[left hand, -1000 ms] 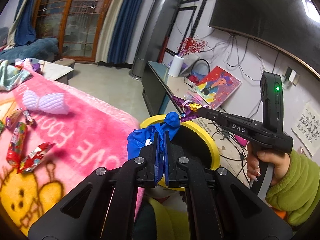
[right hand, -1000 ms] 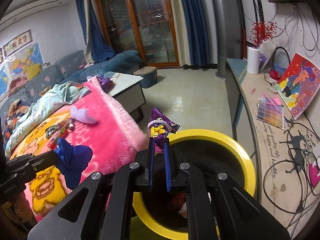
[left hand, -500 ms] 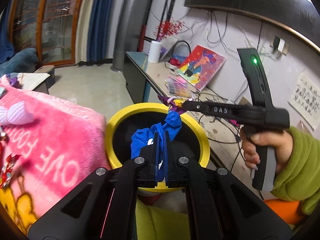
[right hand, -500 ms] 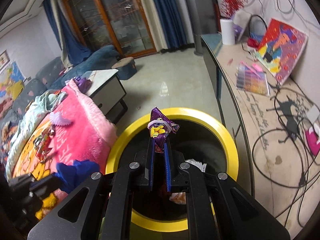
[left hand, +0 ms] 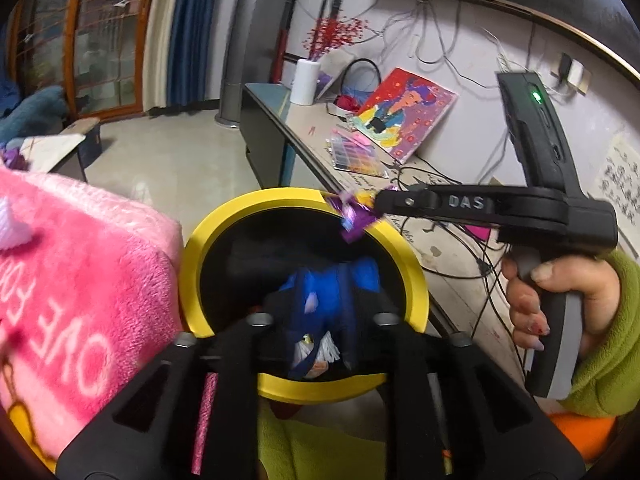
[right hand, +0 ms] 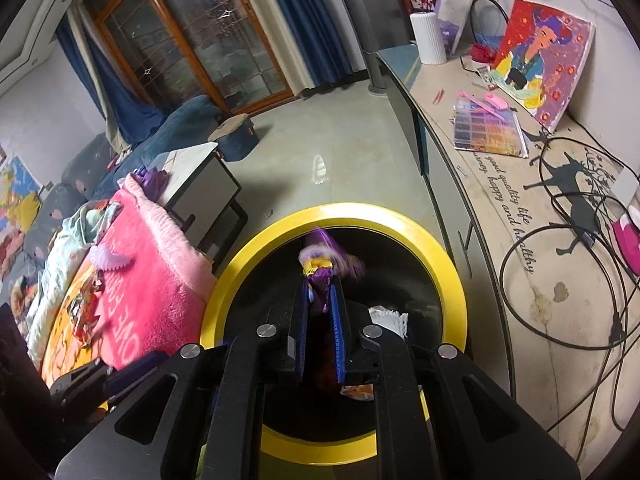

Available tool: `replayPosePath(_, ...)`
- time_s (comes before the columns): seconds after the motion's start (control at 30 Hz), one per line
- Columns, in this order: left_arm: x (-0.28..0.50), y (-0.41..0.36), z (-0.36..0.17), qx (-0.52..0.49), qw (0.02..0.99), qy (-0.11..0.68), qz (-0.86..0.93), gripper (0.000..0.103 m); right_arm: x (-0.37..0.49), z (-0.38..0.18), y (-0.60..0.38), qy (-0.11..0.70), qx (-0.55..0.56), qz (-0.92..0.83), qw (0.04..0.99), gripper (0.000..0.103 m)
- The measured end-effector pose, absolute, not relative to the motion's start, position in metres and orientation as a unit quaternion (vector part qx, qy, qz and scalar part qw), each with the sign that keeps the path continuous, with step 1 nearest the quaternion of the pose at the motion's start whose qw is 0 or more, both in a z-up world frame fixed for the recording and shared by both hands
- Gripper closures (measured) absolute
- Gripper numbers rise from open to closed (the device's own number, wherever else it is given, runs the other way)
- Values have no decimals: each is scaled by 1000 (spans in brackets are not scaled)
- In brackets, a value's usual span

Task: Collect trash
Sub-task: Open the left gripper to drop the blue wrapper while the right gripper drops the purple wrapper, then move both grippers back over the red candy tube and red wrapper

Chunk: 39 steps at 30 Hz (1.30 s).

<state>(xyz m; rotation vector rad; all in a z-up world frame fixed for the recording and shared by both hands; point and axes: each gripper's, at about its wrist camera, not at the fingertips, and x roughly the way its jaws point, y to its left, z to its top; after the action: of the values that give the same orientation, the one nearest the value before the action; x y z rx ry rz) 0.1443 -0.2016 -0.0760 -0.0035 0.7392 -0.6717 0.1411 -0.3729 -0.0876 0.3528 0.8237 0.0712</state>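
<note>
Both wrist cameras look steeply down from close above the yellow-rimmed bin (left hand: 224, 236) (right hand: 448, 264), sharing its mouth, pink blanket (left hand: 80, 280) (right hand: 152, 276) and cabled counter (left hand: 440, 240) (right hand: 560, 320).

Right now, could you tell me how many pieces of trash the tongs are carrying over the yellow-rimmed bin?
2: a crumpled blue wrapper between the left tongs, a purple foil wrapper at the right tongs.

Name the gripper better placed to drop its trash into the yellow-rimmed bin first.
Left. The left gripper stands open over the yellow-rimmed bin, its blue wrapper centred above the opening. The right gripper has its purple wrapper near the far rim.
</note>
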Motion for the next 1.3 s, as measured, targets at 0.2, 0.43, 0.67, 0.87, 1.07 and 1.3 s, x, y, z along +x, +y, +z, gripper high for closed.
replayPosePath(0.2, 148, -175, -72, -39, 889, 358, -282, 10, 141, -90, -378, 396, 185, 22, 899, 69)
replayPosePath(0.43, 143, -146, -59, -59, 906, 343, -240, 10, 135, -76, -365, 370, 164, 26, 914, 61)
replayPosePath(0.67, 132, -111, -42, -61, 931, 308, -186, 10, 122, -54, -320, 332, 125, 76, 932, 53)
replayPosePath(0.87, 127, -80, -28, -66, 947, 280, -146, 10, 114, -45, -278, 324, 97, 122, 933, 50)
replayPosePath(1.07, 124, -46, -23, -94, 952, 270, -110, 10, 112, -44, -243, 331, 70, 156, 928, 49)
replayPosePath(1.3, 120, -17, -21, -111, 956, 259, -78, 10, 108, -41, -214, 332, 52, 181, 924, 49)
